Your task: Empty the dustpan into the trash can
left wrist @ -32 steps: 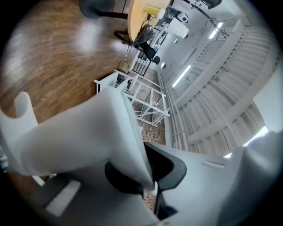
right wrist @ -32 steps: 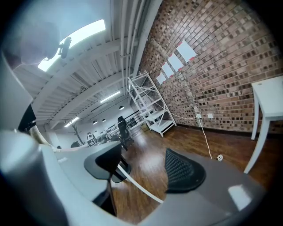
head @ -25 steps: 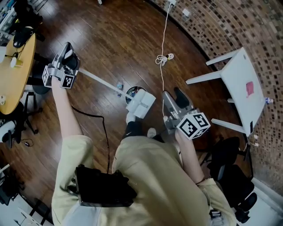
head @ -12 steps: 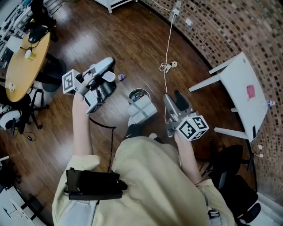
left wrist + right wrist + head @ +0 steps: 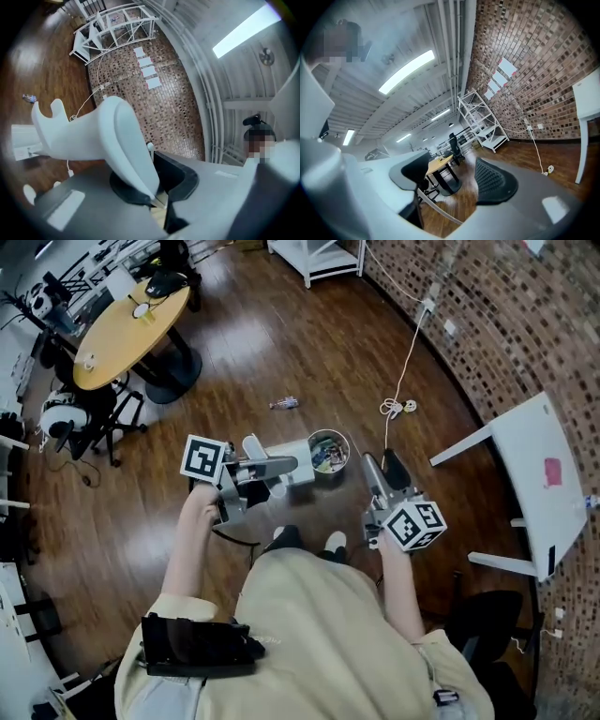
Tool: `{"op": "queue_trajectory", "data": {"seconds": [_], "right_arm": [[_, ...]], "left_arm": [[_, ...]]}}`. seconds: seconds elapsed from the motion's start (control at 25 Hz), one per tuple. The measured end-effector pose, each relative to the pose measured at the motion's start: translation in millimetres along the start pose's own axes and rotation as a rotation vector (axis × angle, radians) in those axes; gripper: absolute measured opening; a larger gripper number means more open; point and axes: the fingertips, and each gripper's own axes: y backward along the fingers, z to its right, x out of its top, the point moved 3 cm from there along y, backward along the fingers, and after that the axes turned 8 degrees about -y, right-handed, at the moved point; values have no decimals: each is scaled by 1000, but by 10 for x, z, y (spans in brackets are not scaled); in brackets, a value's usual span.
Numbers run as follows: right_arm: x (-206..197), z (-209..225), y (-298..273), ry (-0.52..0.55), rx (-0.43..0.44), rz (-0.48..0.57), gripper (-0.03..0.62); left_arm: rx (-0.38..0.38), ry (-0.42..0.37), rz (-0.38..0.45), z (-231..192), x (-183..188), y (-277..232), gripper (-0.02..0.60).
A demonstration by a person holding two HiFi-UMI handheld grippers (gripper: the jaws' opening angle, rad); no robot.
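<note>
1. Gripping the white dustpan [image 5: 284, 468] by its handle: left gripper [image 5: 157, 199], jaws clamped on it.
2. Dustpan sits just beside the trash can [image 5: 348, 448], on its left in the head view.
3. Right gripper [image 5: 454, 187]: jaws slightly apart, nothing between them, right of the can.

I see a dark brown wood floor [image 5: 281, 352] and a brown speckled brick wall [image 5: 506, 324]. My dustpan [image 5: 298, 467] is white. The trash can [image 5: 344, 448] holds many-coloured bits. The round tabletop [image 5: 122, 343] is yellow. Black-and-white square markers cover my left claw [image 5: 265, 468] and right claw [image 5: 381, 467].
</note>
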Motion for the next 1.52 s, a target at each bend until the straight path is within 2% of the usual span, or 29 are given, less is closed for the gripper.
{"op": "queue_trajectory", "data": {"seconds": [0.08,0.24,0.32,0.4,0.52,0.6,0.68,0.8,0.88,1.0,1.12,1.2,1.24,1.32,1.4,1.52], "right_arm": [[-140,-145,79,13,6,-16,298],[-439,-362,268,29,-9,-32,298],[-588,-466,362,27,-33,-41,298],[-772,-643,457,13,-44,-47,298],[-1204,-1008,584,-47,5,-54,296],[-1549,-1206,662,-88,17,-81,296],[-1874,-1382,754,-111,20,-127,295],[-2165,-1594,826,-111,46,-206,296],[-2208,-1663,822,-101,68,-238,296],[-2184,-1687,758,-95,107,-266,296],[-2234,-1690,688,-93,129,-301,296],[-2262,-1704,670,-90,146,-318,296],[-2267,-1706,666,-90,157,-325,296],[-2272,-1675,675,-92,172,-342,296],[-2250,-1607,698,-88,176,-348,296],[-2151,-1547,700,-51,188,-324,296]], "left_arm": [[53,-7,-75,-109,-349,220,14],[176,-53,-277,-587,-1064,689,21],[168,-56,-306,-803,-1330,910,25],[126,-33,-288,-940,-1569,1167,18],[67,-72,-328,-1082,-1958,1614,26],[65,-65,-345,-1224,-2215,1895,42],[178,-25,-336,-1483,-2462,2184,66],[419,56,-320,-1918,-2950,2616,109],[509,99,-328,-2045,-3350,2800,129],[592,105,-353,-2009,-3845,2942,140],[757,96,-418,-2032,-4306,3162,226],[865,103,-384,-2039,-4510,3305,237],[928,107,-347,-2027,-4573,3379,262],[1036,124,-283,-1943,-4707,3497,357],[1078,144,-265,-1781,-4886,3533,438],[1140,145,-223,-1466,-5016,3631,485]]}}
